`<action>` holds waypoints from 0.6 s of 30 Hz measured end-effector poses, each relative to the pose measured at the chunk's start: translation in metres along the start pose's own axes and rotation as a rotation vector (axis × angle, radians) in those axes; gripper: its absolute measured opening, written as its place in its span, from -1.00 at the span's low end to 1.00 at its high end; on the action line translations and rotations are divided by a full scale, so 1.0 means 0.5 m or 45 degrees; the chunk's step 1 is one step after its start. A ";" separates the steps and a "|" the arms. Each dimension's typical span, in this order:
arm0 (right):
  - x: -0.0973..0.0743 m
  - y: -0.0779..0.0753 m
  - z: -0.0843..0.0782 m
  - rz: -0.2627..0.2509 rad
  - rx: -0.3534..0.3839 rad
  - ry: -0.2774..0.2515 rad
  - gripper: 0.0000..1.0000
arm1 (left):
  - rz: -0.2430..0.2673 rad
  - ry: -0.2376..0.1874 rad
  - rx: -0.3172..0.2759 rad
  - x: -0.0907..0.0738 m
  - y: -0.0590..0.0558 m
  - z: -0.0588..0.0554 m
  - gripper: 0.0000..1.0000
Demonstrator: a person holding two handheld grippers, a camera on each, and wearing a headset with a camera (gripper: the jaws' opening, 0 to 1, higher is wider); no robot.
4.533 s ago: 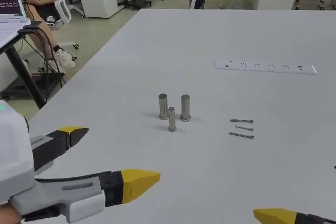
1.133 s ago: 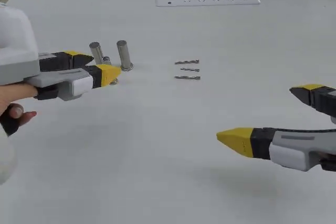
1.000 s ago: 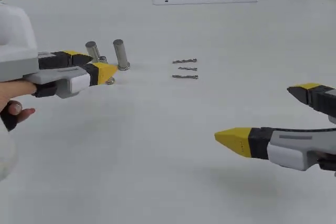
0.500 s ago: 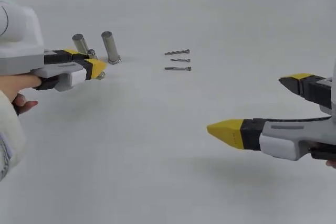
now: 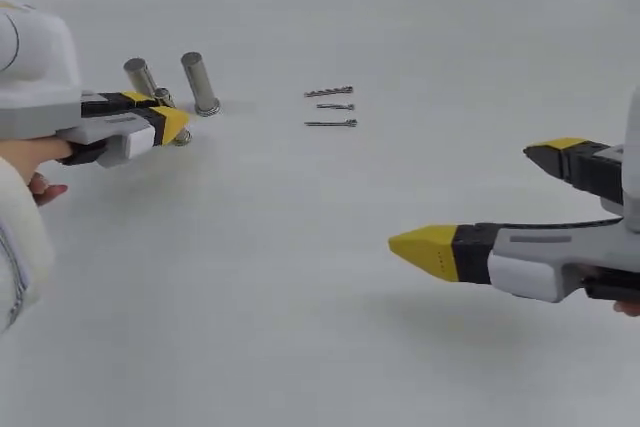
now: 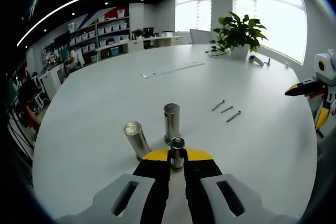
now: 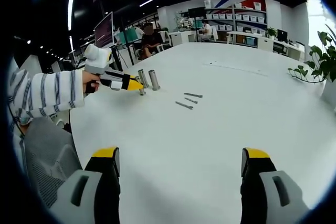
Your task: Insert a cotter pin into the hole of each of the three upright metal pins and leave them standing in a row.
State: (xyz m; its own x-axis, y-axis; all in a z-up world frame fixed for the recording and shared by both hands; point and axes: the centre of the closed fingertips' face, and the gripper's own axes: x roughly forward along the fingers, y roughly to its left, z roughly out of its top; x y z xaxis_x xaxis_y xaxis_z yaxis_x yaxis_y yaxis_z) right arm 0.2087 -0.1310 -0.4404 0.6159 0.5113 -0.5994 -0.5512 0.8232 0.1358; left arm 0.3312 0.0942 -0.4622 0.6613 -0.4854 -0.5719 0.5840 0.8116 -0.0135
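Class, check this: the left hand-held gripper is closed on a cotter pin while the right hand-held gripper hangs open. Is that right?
No. The left gripper view shows the left hand-held gripper closed on the short upright metal pin, not a cotter pin; all three cotter pins lie loose on the table. The right hand-held gripper does hang open.

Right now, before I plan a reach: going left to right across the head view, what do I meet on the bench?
Left gripper, jaws around the short metal pin → right-hand tall metal pin → cotter pins → right gripper.
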 end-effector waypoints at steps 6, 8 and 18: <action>0.001 0.003 0.002 0.009 -0.006 -0.001 0.90 | -0.017 0.006 0.015 0.001 0.002 0.000 -0.89; 0.001 0.003 0.003 0.008 -0.005 -0.002 0.90 | -0.005 0.019 0.018 -0.001 0.004 -0.002 -0.90; 0.002 0.010 0.004 0.018 -0.007 -0.003 0.90 | 0.016 -0.015 0.069 -0.040 -0.033 0.030 -0.90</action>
State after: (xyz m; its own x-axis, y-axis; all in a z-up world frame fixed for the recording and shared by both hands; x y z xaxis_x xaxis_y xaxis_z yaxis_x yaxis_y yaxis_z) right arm 0.2078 -0.1258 -0.4387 0.6094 0.5231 -0.5959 -0.5626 0.8148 0.1399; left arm 0.3152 0.0858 -0.4383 0.6741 -0.4791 -0.5622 0.5998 0.7993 0.0380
